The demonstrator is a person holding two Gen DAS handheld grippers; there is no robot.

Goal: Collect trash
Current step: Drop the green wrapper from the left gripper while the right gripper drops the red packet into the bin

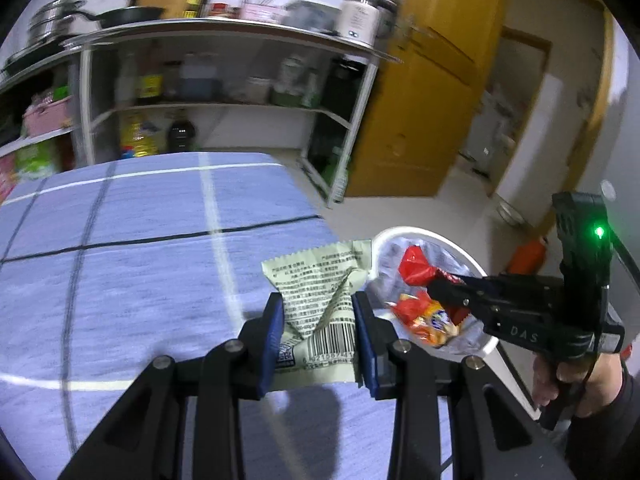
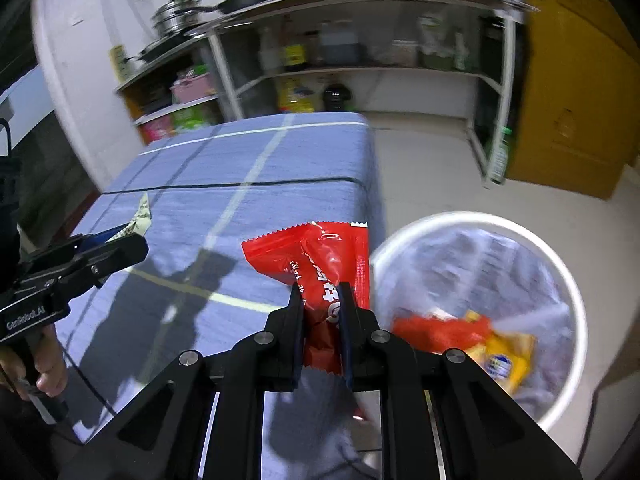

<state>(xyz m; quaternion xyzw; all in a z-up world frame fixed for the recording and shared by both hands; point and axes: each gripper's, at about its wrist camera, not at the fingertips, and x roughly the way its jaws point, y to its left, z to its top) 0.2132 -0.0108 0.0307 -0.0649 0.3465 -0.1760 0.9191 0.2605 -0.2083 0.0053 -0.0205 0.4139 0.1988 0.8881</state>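
Gripping a pale green wrapper (image 1: 320,304) between its blue pads, my left gripper (image 1: 319,334) sat at the lower centre of the left wrist view, jaws closed partway on the creased packet with its barcode facing the camera. The wrapper hung over the right edge of the blue checked tablecloth (image 1: 140,260), its upper right corner overlapping the rim of the white bin (image 1: 404,234) that stood on the floor just beside the table.

My right gripper (image 2: 322,328) held a red wrapper (image 2: 320,264) in a narrow pinch, the jaws nearly together on its lower half while the top fanned out above them. In the right wrist view that red packet sat at the centre, over the table's right edge and just left of the bin's rim (image 2: 480,218). In the left wrist view the same gripper reached in from the right, my hand (image 1: 568,376) wrapped round its handle, and the red packet showed above the bin's mouth.

Inside the bin, a clear liner (image 2: 500,256) held more rubbish: a crumpled red packet (image 2: 436,330) and a yellow one (image 2: 508,360) lying together on the near side.

Beyond the table stood a metal shelf rack (image 1: 224,108) loaded with bottles, with pans on top, blurred in both views. A yellow-brown door (image 1: 424,120) filled the upper right of the left wrist view.
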